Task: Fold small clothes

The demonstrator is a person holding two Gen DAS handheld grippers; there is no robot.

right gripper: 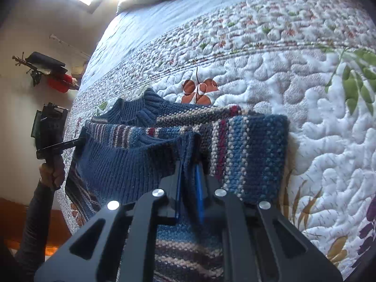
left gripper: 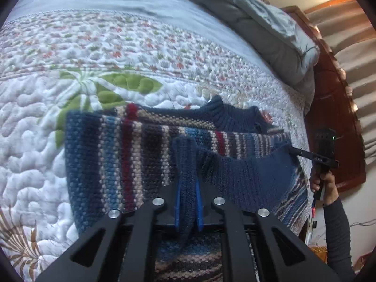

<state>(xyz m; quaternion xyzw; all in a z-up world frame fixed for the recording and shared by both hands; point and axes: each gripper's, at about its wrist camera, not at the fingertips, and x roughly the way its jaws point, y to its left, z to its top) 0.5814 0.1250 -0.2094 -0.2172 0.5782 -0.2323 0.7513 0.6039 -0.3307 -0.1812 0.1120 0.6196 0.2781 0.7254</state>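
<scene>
surface: quilted bed point(left gripper: 164, 47) | on it: striped sweater point(left gripper: 112, 155), grey pillow point(left gripper: 270, 30)

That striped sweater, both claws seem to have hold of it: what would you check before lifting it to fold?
1. Left gripper shut on the sweater hem: ok.
2. Right gripper shut on the hem: ok.
3. Grips sit at opposite ends of the hem: ok.
4. Quilt beyond is free for laying it down: ok.
5. Far sleeve lies flat: cannot tell.
</scene>
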